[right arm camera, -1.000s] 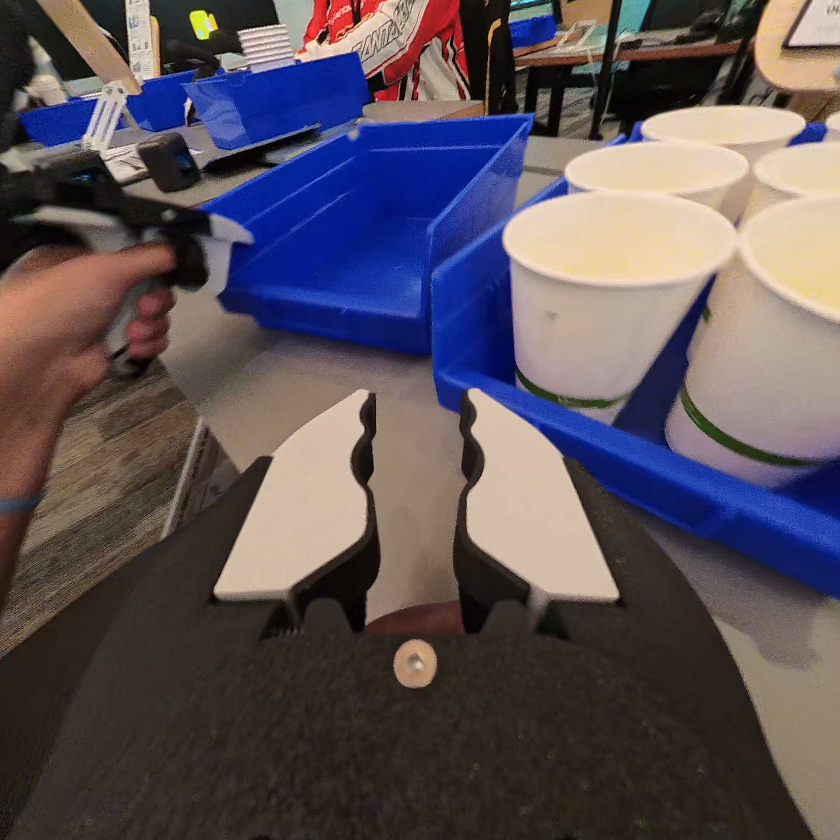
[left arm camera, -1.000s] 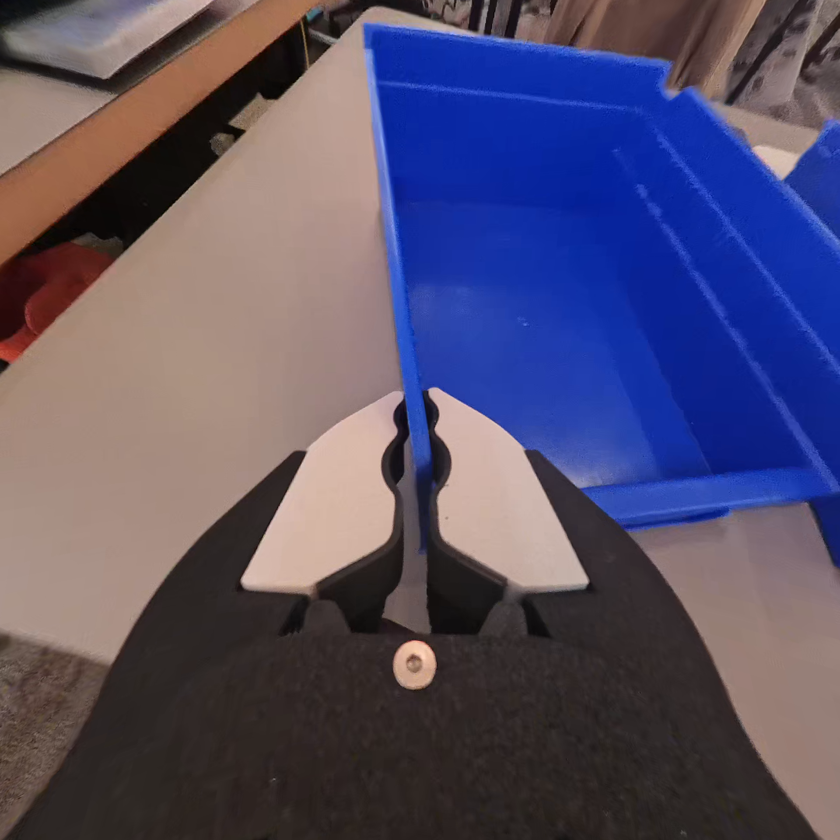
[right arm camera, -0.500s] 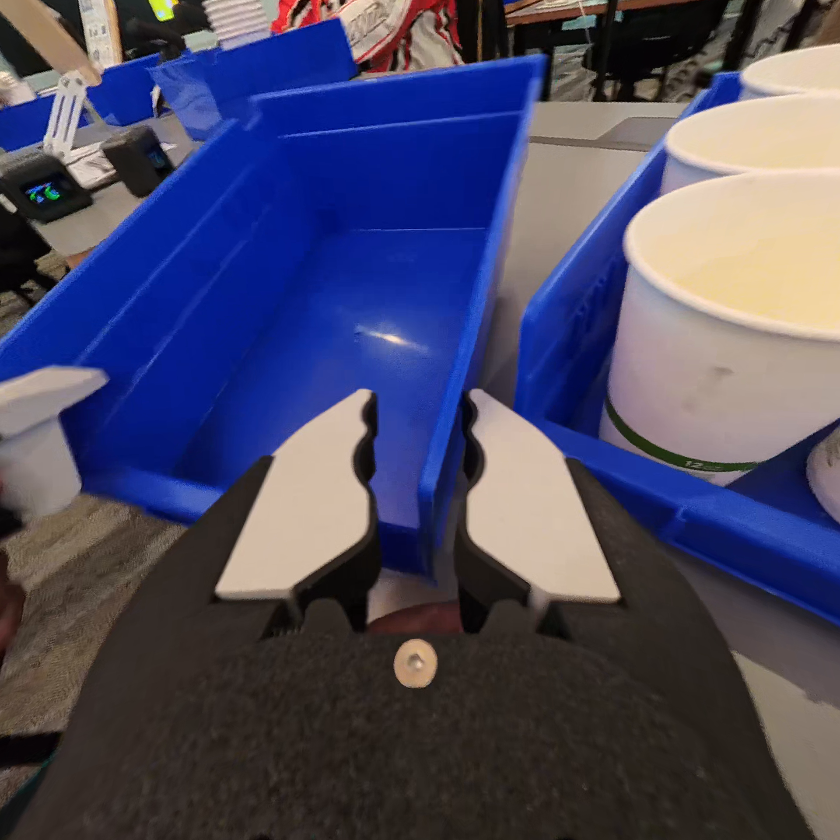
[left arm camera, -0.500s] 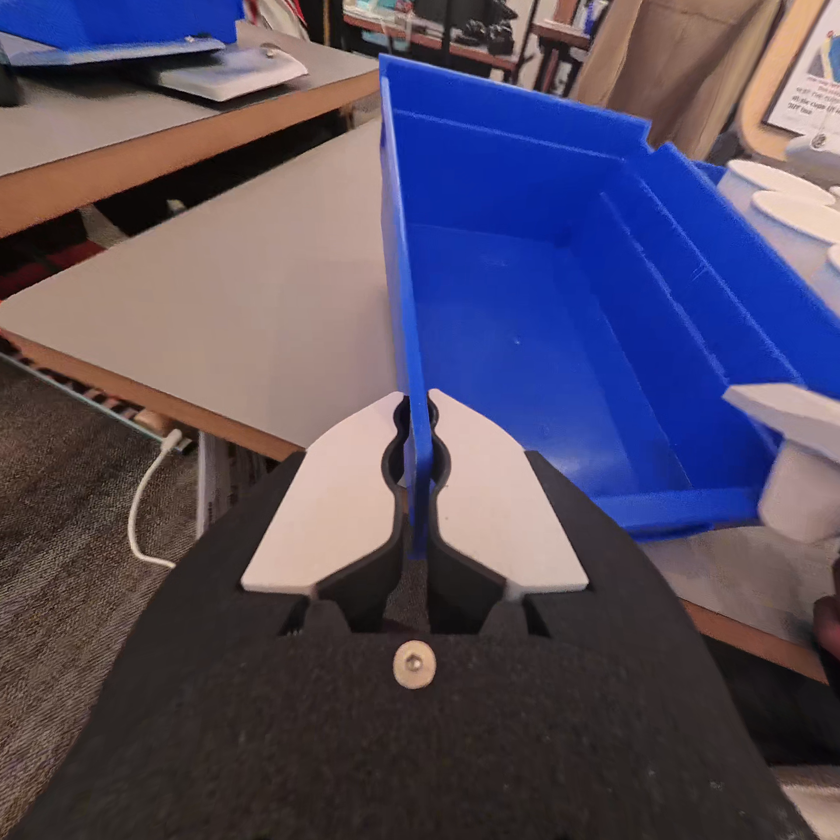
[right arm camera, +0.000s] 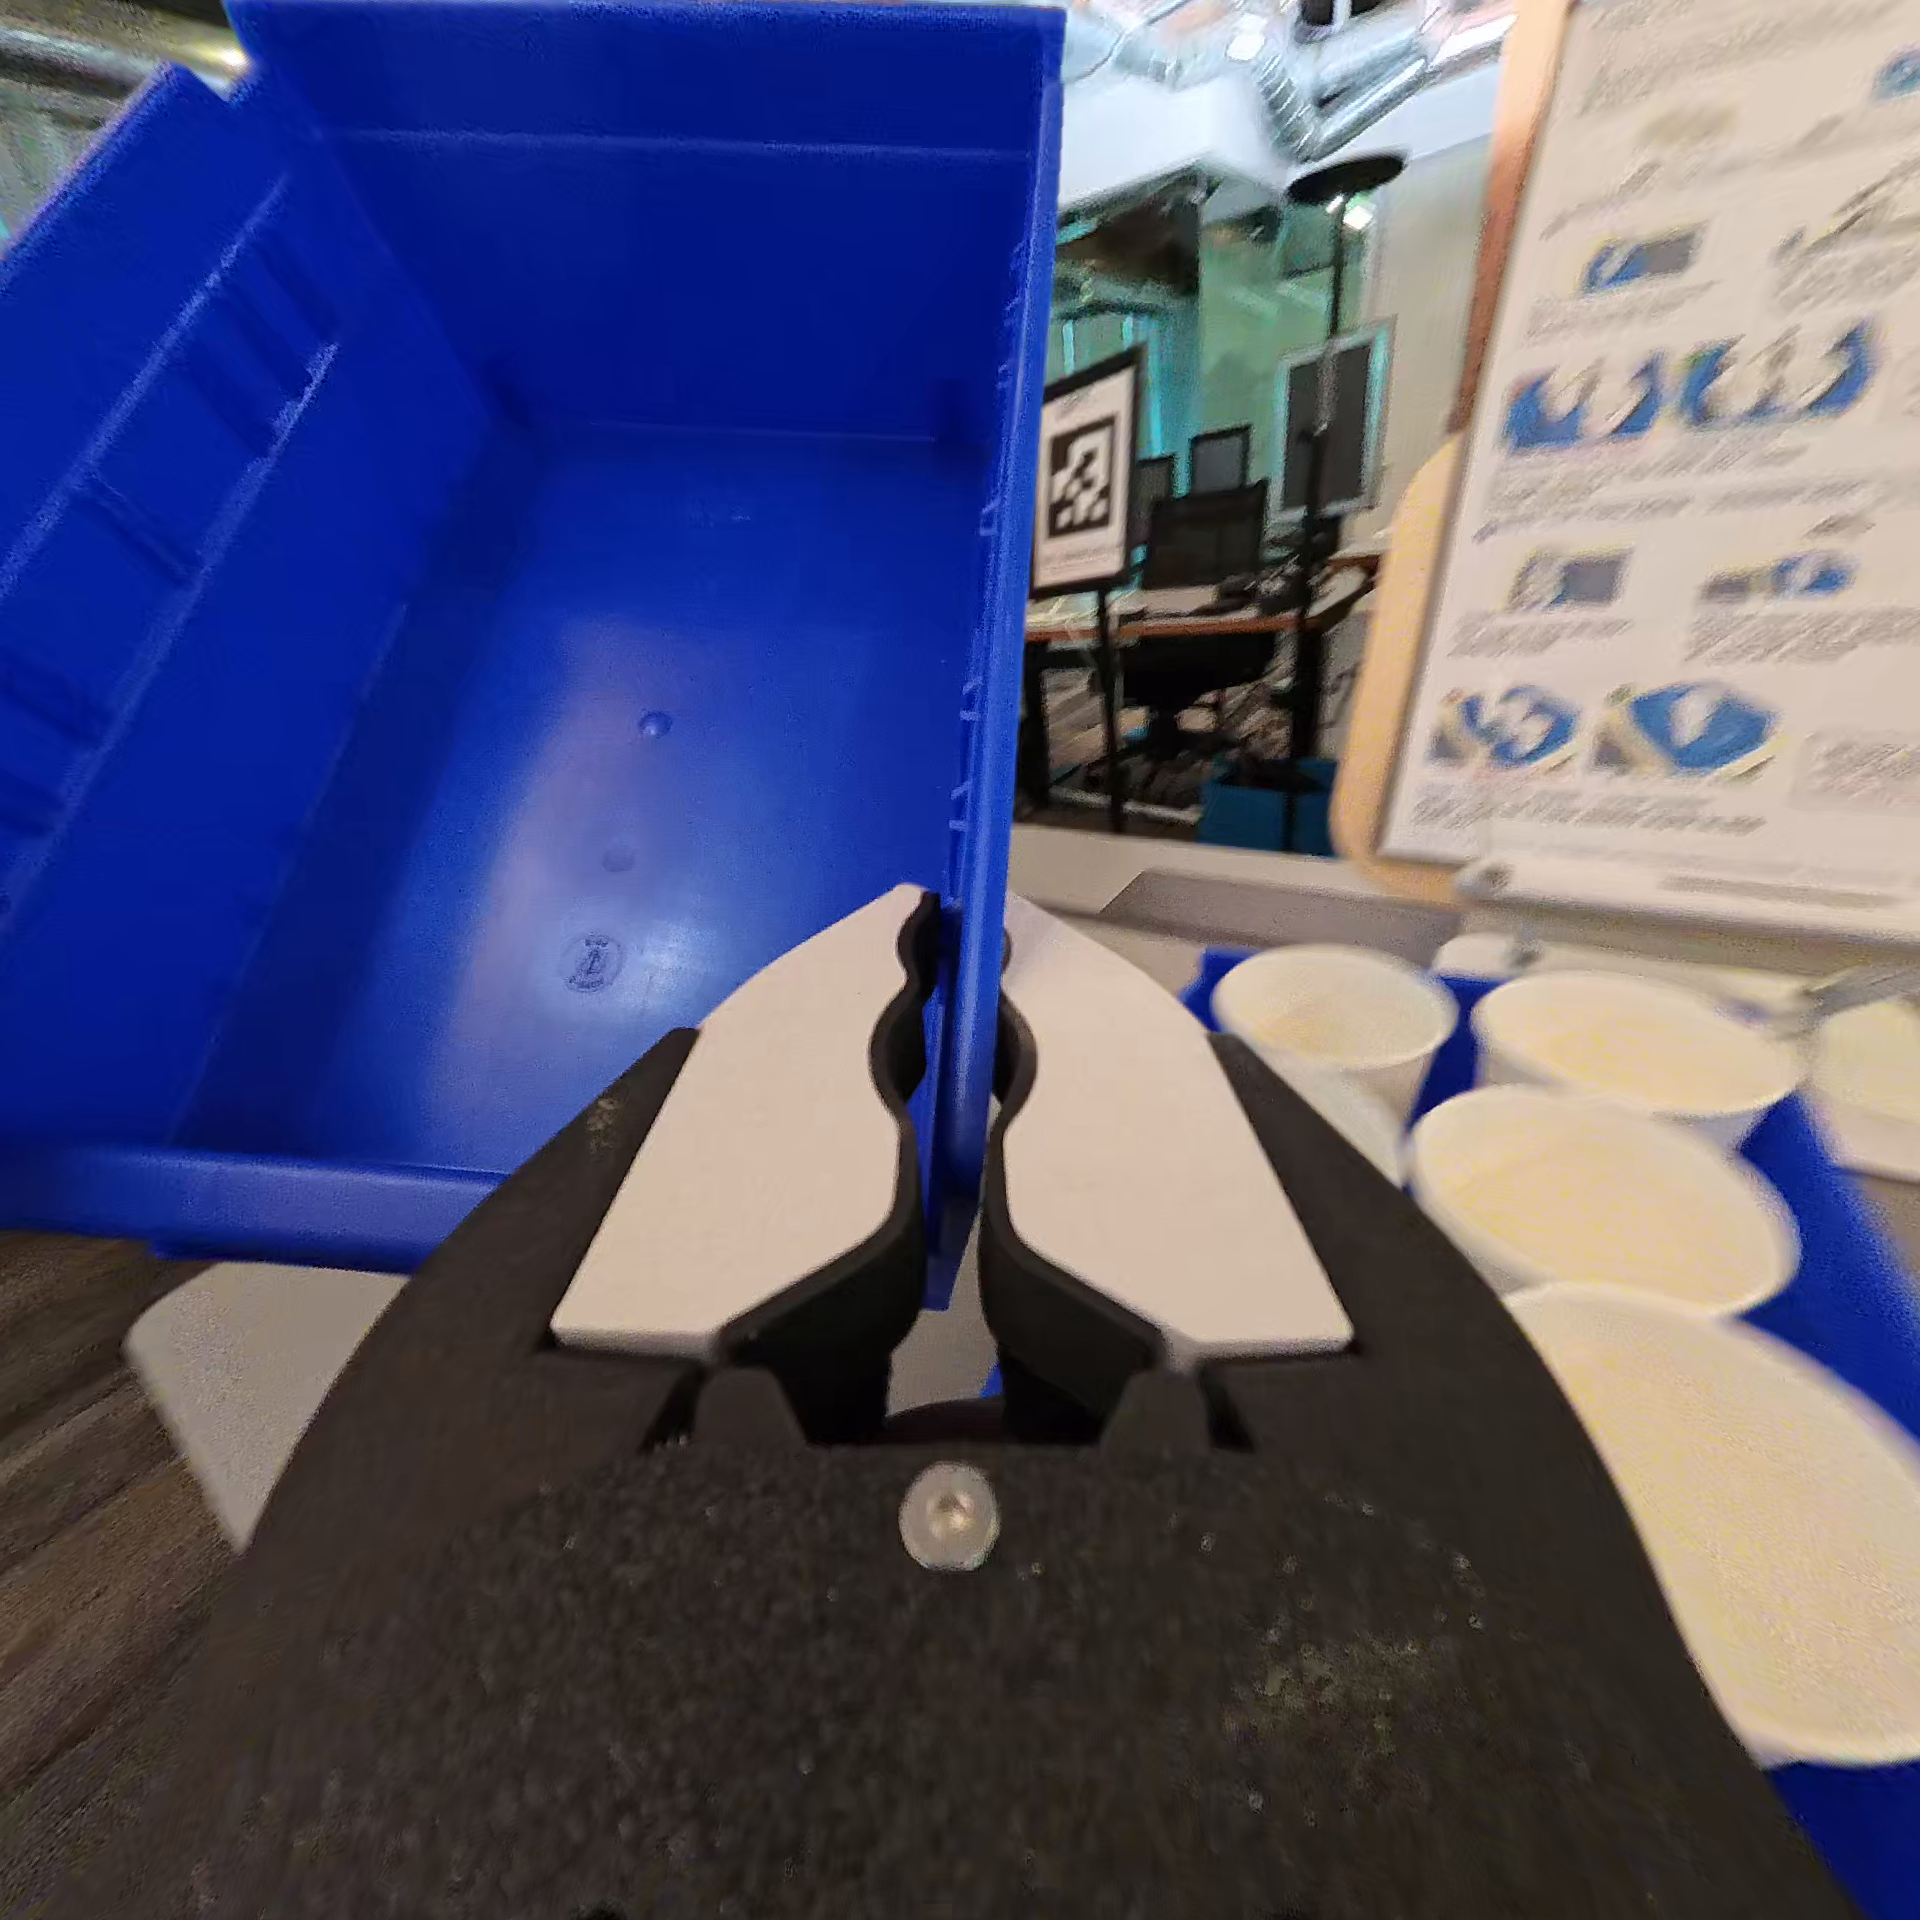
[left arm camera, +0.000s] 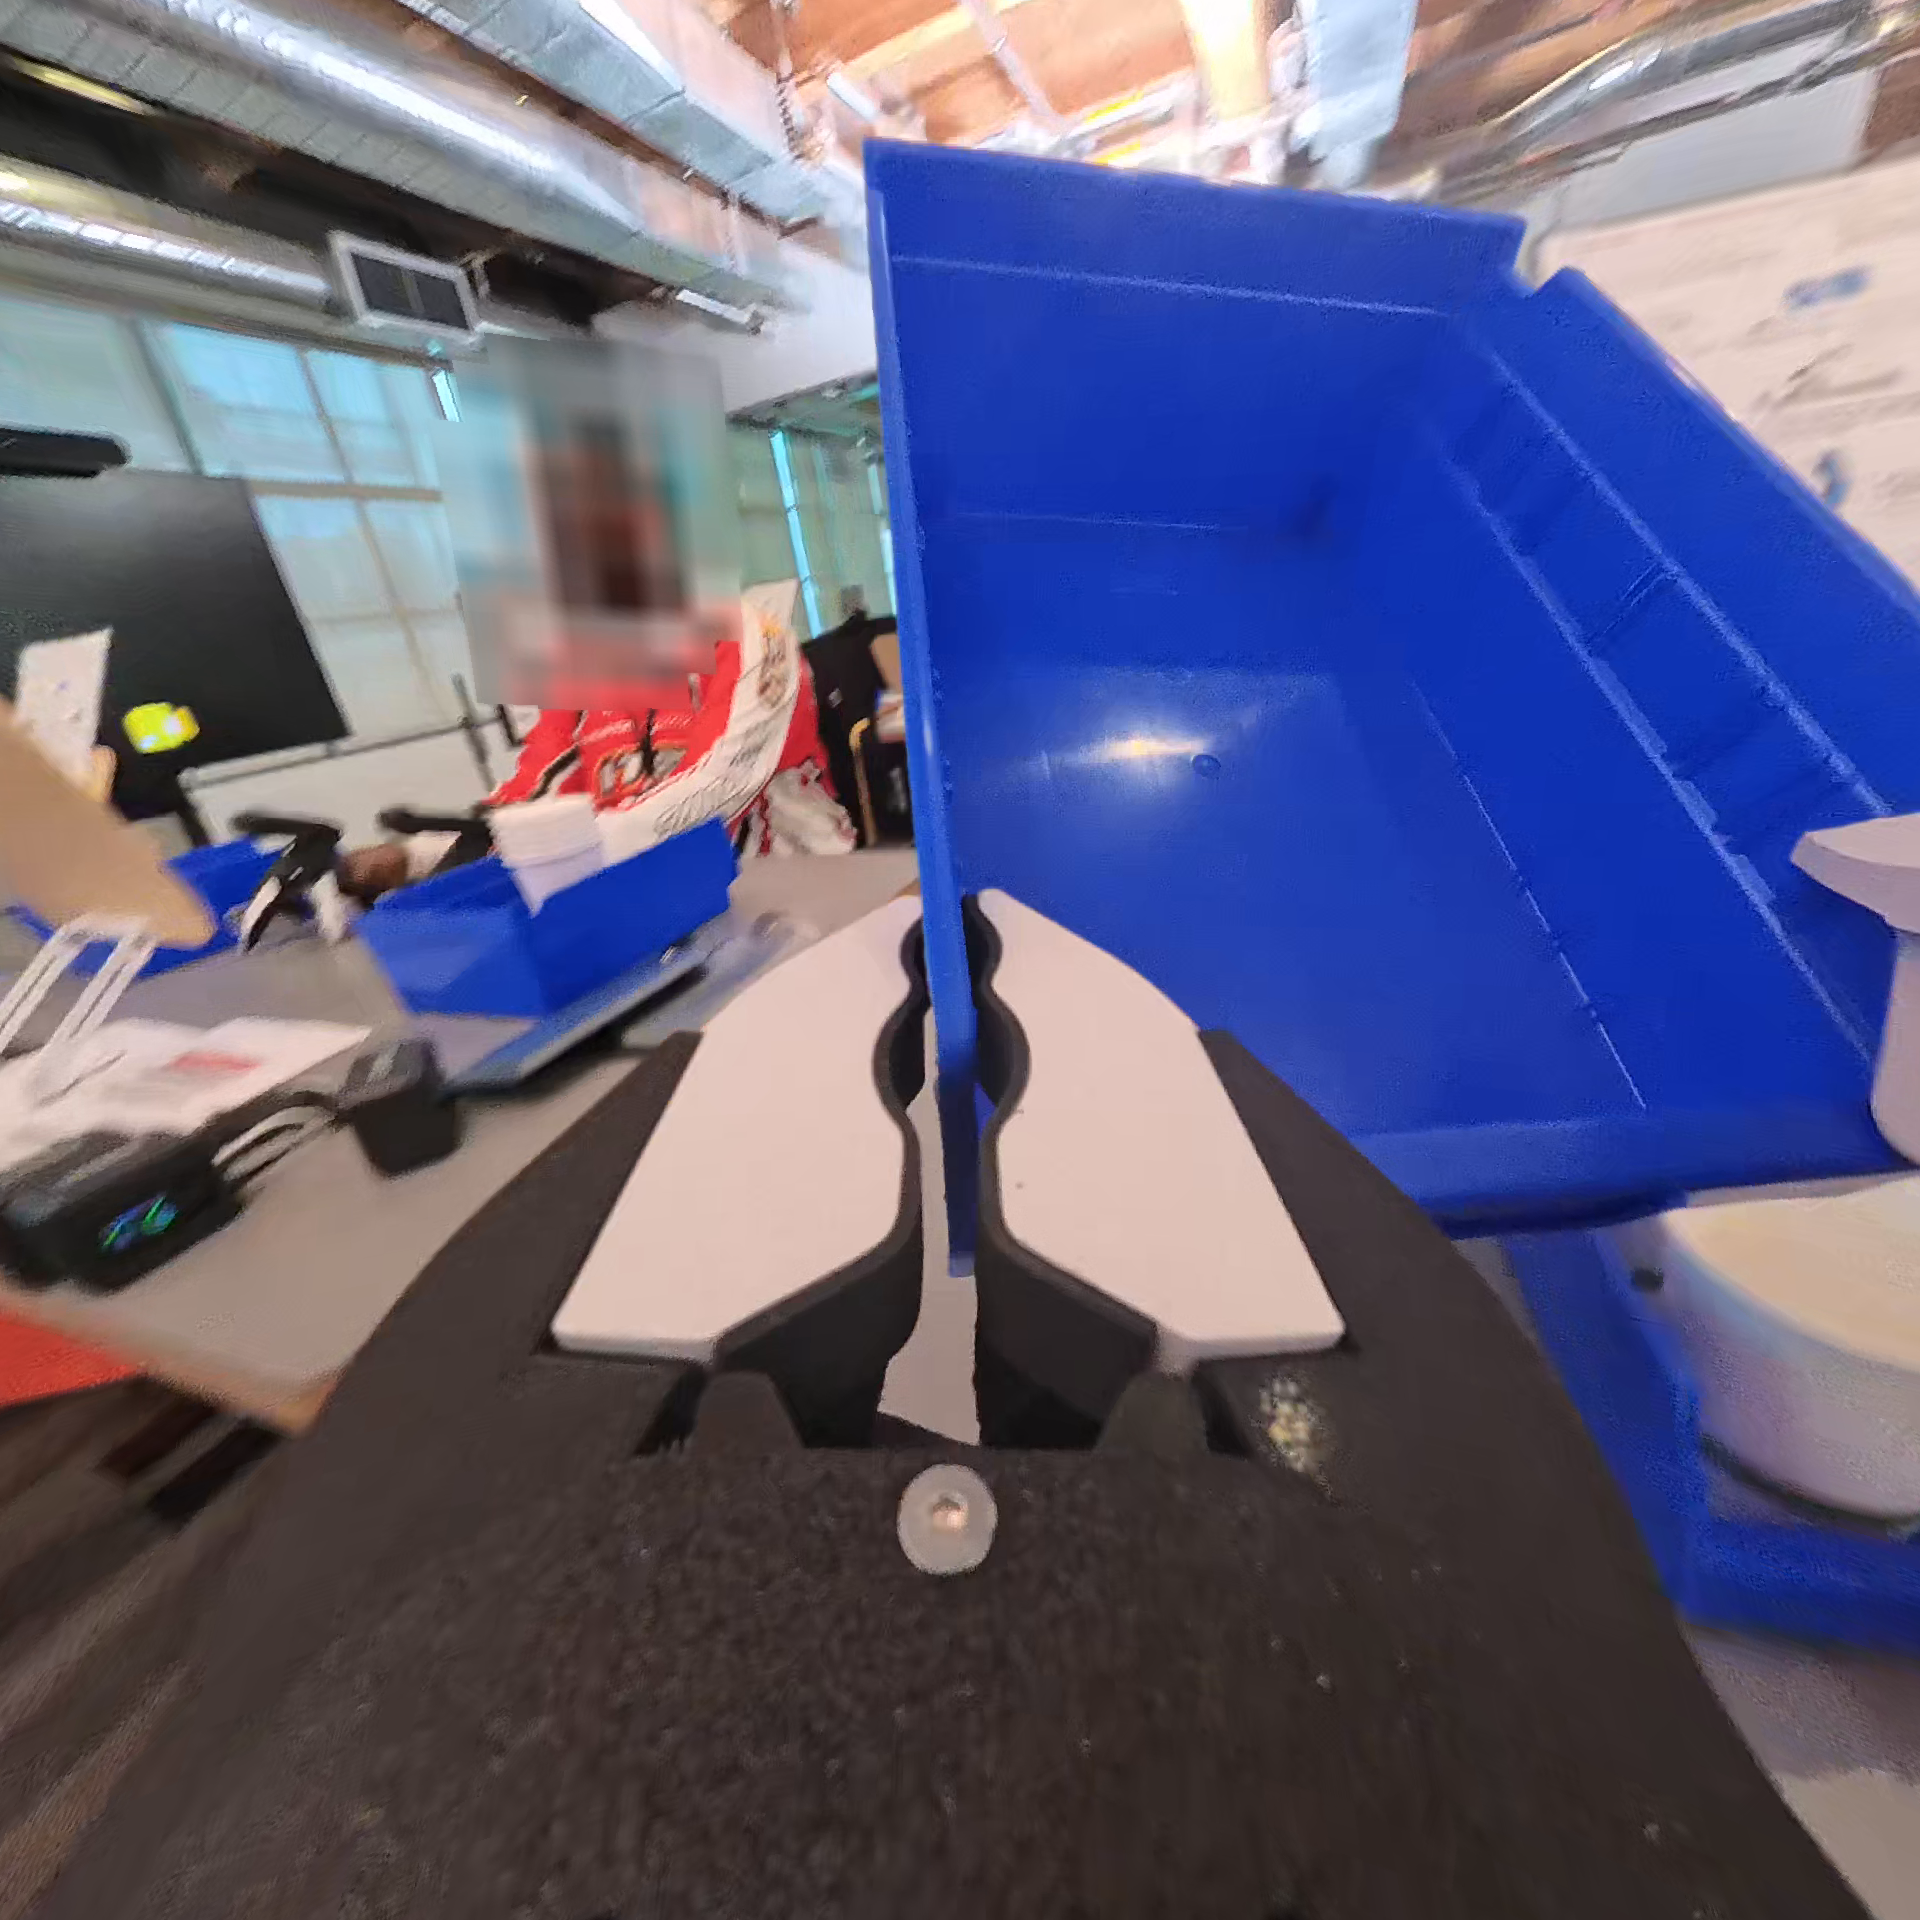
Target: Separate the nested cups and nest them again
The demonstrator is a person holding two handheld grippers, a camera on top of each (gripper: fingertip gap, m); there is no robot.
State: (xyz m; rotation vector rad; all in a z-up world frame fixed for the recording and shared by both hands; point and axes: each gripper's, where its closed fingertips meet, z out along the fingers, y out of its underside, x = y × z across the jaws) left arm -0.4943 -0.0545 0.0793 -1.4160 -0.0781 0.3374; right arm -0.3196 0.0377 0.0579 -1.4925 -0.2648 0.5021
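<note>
Grey worktop [right arm camera: 260,1340] lies below my two grippers. Nearest, my left gripper [left arm camera: 951,1081] pinches one side wall of the empty blue bin [left arm camera: 1351,831]; my right gripper [right arm camera: 961,1070] pinches the opposite wall. A second ago the bin sat flat on the worktop with only the left gripper clamped on it; now it is lifted and tilted, its open face toward me. Beyond, at the worktop's right edge, the paper cups [right arm camera: 1590,1195] stand upright in a second blue bin [right arm camera: 1808,1153], untouched. I judge cup separation has not begun.
</note>
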